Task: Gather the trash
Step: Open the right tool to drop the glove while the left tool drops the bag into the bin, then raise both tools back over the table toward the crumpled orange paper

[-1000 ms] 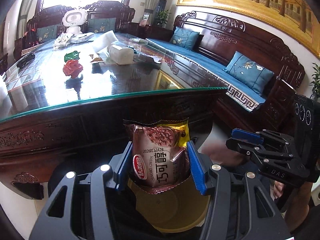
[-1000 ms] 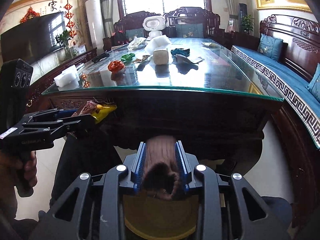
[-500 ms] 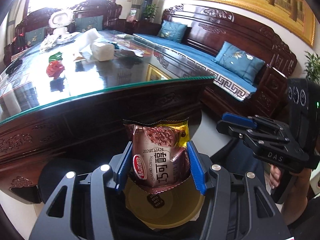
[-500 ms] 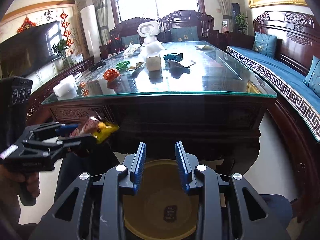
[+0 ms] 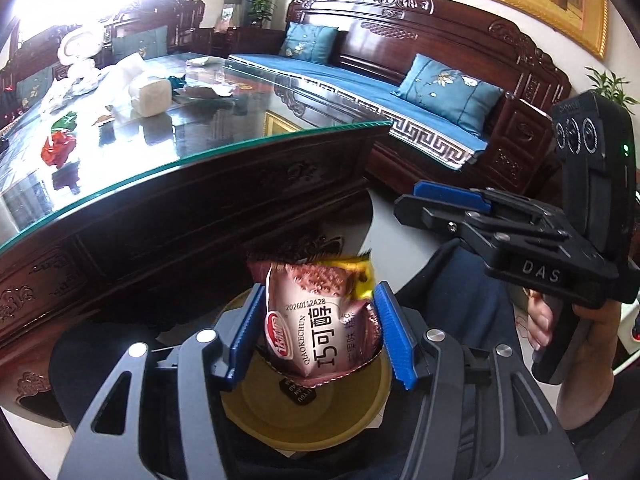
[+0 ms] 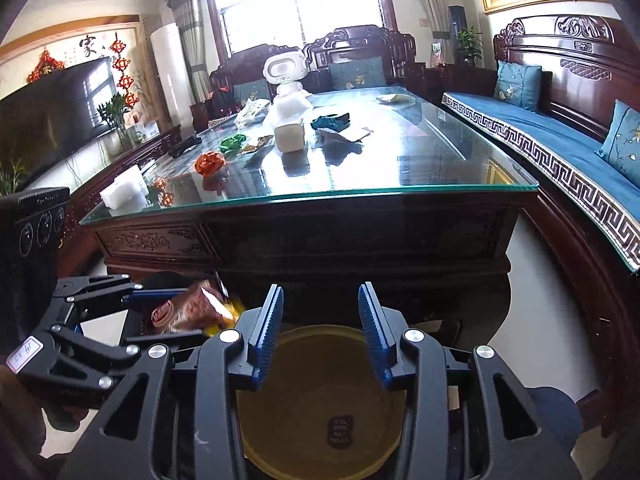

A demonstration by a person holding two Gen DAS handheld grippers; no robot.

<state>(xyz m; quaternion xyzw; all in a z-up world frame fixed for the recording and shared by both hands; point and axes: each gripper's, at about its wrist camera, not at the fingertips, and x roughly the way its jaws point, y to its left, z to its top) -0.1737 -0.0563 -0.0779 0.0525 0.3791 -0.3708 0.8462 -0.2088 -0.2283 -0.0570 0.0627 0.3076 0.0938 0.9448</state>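
A brown and yellow snack wrapper (image 5: 320, 328) stands between the blue pads of my left gripper (image 5: 320, 292), which is shut on it, though its jaws are starting to open. It hangs over the round yellow-brown bin (image 5: 352, 420) on the floor below the table edge. In the right wrist view my right gripper (image 6: 320, 292) is over the same bin (image 6: 320, 400), its jaws opening with nothing between them. The left gripper and the wrapper (image 6: 188, 312) show at its lower left. More trash lies on the glass tabletop: a red crumpled wrapper (image 6: 210, 162), a green one (image 6: 232, 144) and a teal one (image 6: 330, 120).
The dark carved wooden table (image 6: 304, 240) with a glass top stands right behind the bin. On it are a white tissue pack (image 6: 290, 138), white foam blocks (image 6: 122, 194) and a small white robot toy (image 6: 286, 76). A blue-cushioned wooden sofa (image 6: 560, 140) runs along the right.
My right gripper let a brown scrap go into the bin and its jaws have spread wider. My left gripper has carried the wrapper sideways over the bin.
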